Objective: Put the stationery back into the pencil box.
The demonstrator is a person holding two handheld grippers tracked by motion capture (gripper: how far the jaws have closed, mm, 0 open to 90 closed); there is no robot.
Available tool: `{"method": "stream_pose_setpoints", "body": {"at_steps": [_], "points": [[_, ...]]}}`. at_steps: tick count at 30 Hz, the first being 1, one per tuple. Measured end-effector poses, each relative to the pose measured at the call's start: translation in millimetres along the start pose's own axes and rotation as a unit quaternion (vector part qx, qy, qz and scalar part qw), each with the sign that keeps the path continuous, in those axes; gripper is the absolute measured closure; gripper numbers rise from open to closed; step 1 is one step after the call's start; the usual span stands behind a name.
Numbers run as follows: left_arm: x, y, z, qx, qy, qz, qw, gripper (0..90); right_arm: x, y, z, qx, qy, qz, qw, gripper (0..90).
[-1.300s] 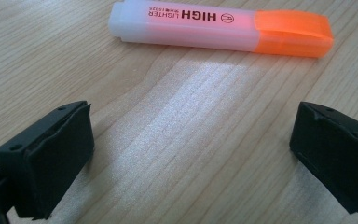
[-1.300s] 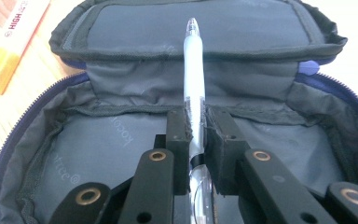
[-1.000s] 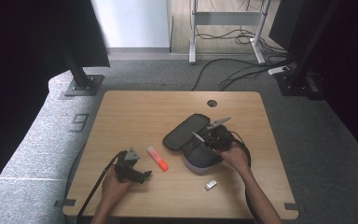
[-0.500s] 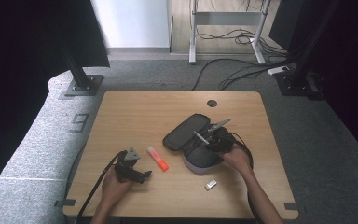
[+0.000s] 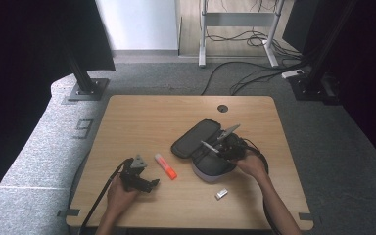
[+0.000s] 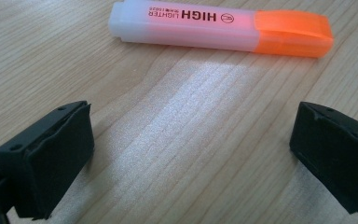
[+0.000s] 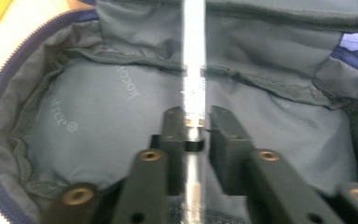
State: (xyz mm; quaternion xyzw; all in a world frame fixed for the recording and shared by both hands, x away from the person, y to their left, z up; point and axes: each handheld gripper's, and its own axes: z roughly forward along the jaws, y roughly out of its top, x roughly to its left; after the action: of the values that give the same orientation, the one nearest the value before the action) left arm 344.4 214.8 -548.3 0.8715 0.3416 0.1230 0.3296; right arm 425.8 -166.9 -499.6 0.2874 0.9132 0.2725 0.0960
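Note:
An open dark pencil case (image 5: 194, 142) lies right of the table's middle, its grey lining (image 7: 98, 140) spread under my right gripper. My right gripper (image 5: 220, 149) hovers over the case's near half, shut on a thin silver pen (image 7: 193, 70) that sticks out past the jaws (image 7: 195, 126). From above, the pen (image 5: 208, 146) points left over the case. An orange highlighter (image 5: 165, 166) with a pale cap lies on the wood left of the case. My left gripper (image 5: 149, 185) rests low near the front edge, open, with the highlighter (image 6: 221, 28) just beyond its jaws (image 6: 191, 154).
A small white block (image 5: 221, 194) lies on the wooden table (image 5: 142, 117) in front of the case. A round cable hole (image 5: 223, 108) sits near the far edge. Cables trail from both grippers toward the front. Dark stands and floor cables surround the table.

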Motion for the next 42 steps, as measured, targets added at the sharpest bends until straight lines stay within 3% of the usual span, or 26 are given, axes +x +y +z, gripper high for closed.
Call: {"method": "stream_pose_setpoints", "body": {"at_steps": [6, 13, 20, 31, 36, 42], "points": [[0.0, 0.0, 0.0, 0.0, 0.0, 0.0, 1.0, 0.0, -1.3, -3.6, 0.3, 0.014, -0.016, 0.005, 0.9998, 58.3], [0.0, 0.0, 0.0, 0.0, 0.0, 0.0, 1.0, 0.0, -3.5, -11.7, -3.5, 0.027, -0.022, 0.003, 0.9994, 57.4], [0.0, 0.0, 0.0, 0.0, 0.0, 0.0, 1.0, 0.0, -11.4, -17.1, -10.9, 0.037, -0.055, 0.005, 0.9978, 57.4], [-0.1, 0.0, 0.0, 0.0, -0.001, -0.001, 1.0, 0.0, -26.2, -20.6, -17.5, 0.027, -0.101, 0.023, 0.9943, 56.3], [0.1, 0.0, -0.1, 0.001, 0.0, 0.001, 1.0, 0.0, -25.4, -20.8, -23.7, 0.011, -0.09, 0.033, 0.9953, 50.6], [-0.1, 0.0, 0.0, 0.0, 0.0, 0.0, 1.0, 0.0, -22.0, -27.2, -36.8, -0.021, -0.083, 0.055, 0.9948, 36.7]]}}
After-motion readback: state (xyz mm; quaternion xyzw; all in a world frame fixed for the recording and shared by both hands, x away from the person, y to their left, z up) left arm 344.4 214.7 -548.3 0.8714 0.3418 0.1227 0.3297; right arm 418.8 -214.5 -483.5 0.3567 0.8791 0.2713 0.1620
